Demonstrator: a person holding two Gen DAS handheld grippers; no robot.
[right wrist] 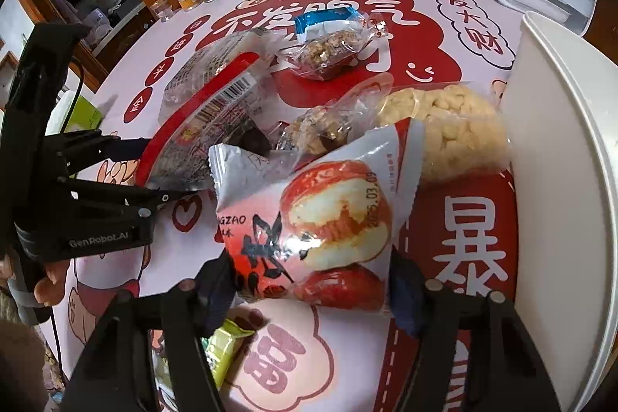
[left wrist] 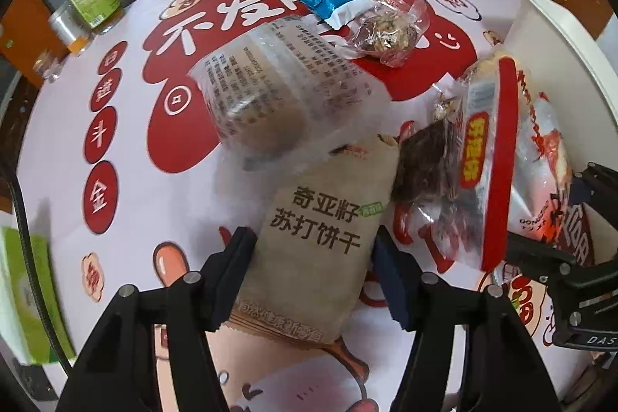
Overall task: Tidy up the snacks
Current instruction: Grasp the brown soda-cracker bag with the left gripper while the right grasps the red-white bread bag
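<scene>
Both hand-held grippers pinched snack packets on the worktop (left wrist: 162, 188).
The left hand-held gripper (left wrist: 314, 250) clamped a brown cracker packet (left wrist: 320, 238); the right hand-held gripper (right wrist: 309, 277) clamped a red-and-white date packet (right wrist: 320, 222) beside the white bin (right wrist: 560, 180).

We look down past the right gripper (right wrist: 309, 280); its fingers (right wrist: 216, 280) press either side of a red-date snack packet (right wrist: 320, 230). Behind it lie a puffed-rice bag (right wrist: 448, 130) touching the white bin (right wrist: 560, 141), a nut cluster pack (right wrist: 328, 53) and a blue wrapper (right wrist: 324, 20). The left gripper (right wrist: 146, 161) reaches in beside a red-rimmed packet (right wrist: 201, 126). A green packet (right wrist: 224, 346) sits below.
</scene>
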